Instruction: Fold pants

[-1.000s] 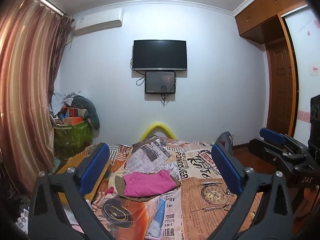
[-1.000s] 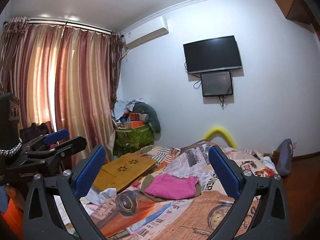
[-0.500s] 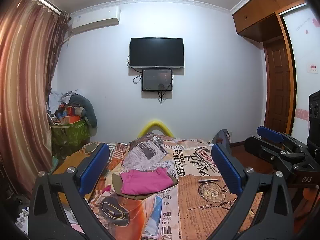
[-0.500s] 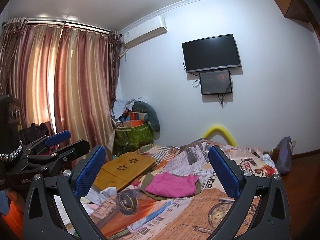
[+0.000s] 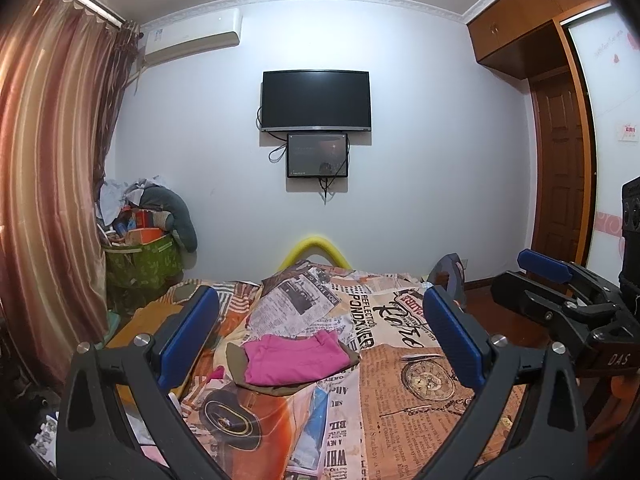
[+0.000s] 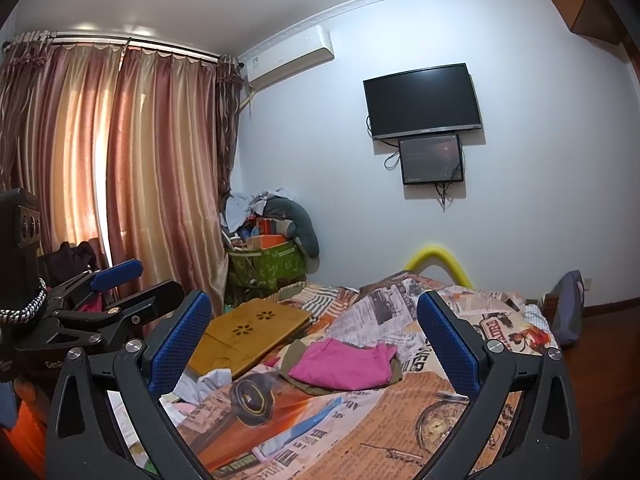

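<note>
Pants (image 5: 294,360) in bright pink lie in a flat, neat bundle on the bed (image 5: 420,380), on top of an olive-brown cloth (image 5: 280,390) that pokes out under them. They sit near the middle of the newspaper-print bedspread, just beside a wooden lap tray (image 6: 248,330). The left gripper (image 5: 320,336) and the right gripper (image 6: 312,344) are both held up in the air, well back from the pink pants, with their blue pads spread wide and nothing between them. The pink pants already look folded small, so this could be the end of the job. It could also be a pause before one more fold, or before the olive-brown cloth gets its turn. I cannot tell which. Any further fold would need both grippers to come down to the cloth edge.
</note>
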